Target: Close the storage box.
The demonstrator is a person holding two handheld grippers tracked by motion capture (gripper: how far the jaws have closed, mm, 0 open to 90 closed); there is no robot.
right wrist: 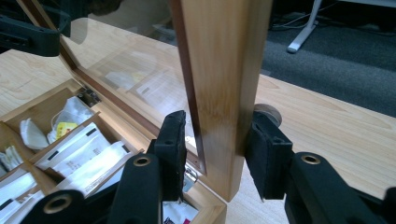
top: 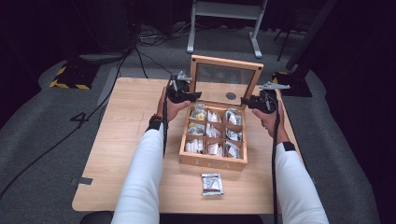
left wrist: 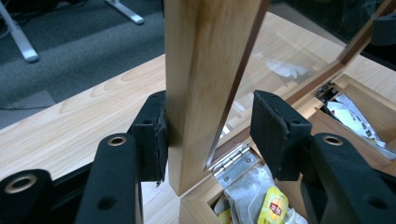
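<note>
Tea box (top: 212, 161) sits mid-table, glass lid (top: 226, 80) upright. Your left gripper (top: 186, 95) straddles lid's left stile, one pad touching, other w/ a gap; right gripper (top: 250, 101) nearly clamps right stile. Close both evenly, then swing lid together, no twist on hinges.
</note>
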